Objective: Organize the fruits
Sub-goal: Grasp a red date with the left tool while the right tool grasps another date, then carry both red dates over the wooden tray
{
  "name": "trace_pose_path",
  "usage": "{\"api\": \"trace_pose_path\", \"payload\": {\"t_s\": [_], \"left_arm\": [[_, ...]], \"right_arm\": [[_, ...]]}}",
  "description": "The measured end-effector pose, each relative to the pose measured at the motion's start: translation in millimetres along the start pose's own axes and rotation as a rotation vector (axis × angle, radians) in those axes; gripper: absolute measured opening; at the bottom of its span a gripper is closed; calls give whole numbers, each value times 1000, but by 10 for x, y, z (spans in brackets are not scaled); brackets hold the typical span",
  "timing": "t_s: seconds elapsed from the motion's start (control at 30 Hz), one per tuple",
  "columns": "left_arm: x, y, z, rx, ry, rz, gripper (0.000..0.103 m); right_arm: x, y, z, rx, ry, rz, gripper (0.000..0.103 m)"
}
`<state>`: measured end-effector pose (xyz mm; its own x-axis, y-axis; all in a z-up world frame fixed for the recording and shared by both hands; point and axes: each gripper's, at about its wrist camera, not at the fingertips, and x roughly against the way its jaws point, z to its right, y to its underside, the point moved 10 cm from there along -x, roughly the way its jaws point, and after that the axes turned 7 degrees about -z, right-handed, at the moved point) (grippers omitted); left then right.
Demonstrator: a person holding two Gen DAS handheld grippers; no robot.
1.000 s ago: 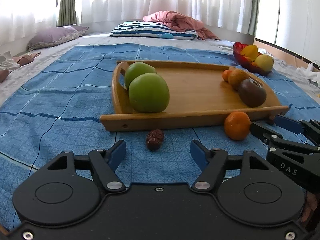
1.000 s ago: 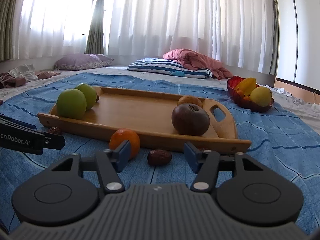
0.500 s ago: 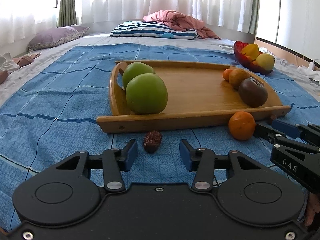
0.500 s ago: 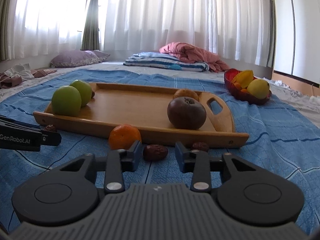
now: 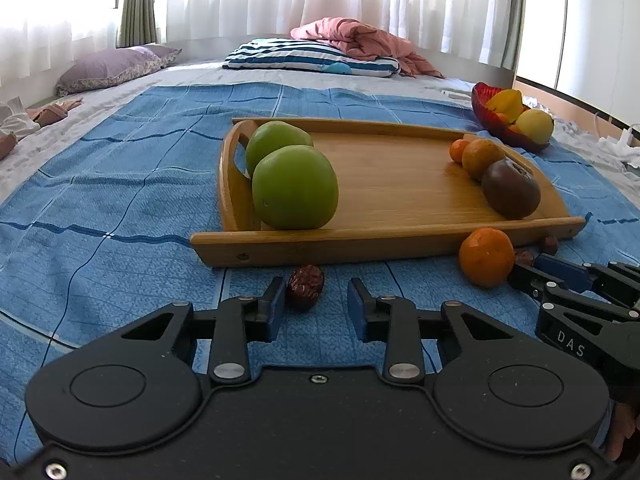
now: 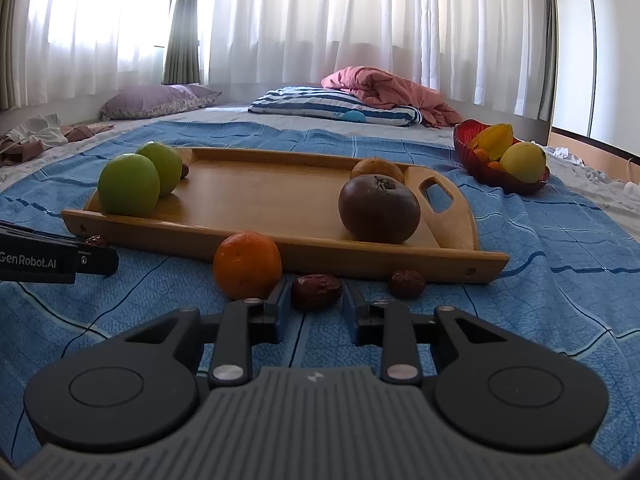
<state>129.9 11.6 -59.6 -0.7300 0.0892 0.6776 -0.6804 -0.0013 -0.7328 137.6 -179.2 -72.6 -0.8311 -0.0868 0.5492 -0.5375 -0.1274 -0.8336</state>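
As both grippers' fingers have just been closing, left gripper and right gripper each narrowly bracket 1 date, not yet clamped; tray next.

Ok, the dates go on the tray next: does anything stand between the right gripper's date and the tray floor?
Just the tray rim, right behind the date. The orange sits beside it, off the path. The right gripper has just been closing its jaws around the date.

White curtains hang behind; striped pillow beside pink blanket.
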Motion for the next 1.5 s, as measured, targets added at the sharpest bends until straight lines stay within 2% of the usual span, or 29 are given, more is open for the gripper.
{"api": "trace_pose_path", "payload": {"t_s": [0.63, 0.83, 0.9, 1.13, 1.5], "left_arm": [[-57, -15, 14, -1, -5, 1, 31], [-79, -22, 11, 2, -7, 0, 26], [-88, -30, 6, 1, -12, 1, 21], [-96, -44, 5, -9, -25, 5, 20], [38, -74, 60, -14, -15, 23, 20]], "right_arm": [[-75, -19, -9, 3, 0, -14, 39], [-93, -30, -9, -2, -7, -20, 39], [-95, -30, -6, -4, -8, -20, 39], [-94, -34, 1, -8, -9, -23, 33], [17, -103, -17, 6, 7, 8, 32]]}}
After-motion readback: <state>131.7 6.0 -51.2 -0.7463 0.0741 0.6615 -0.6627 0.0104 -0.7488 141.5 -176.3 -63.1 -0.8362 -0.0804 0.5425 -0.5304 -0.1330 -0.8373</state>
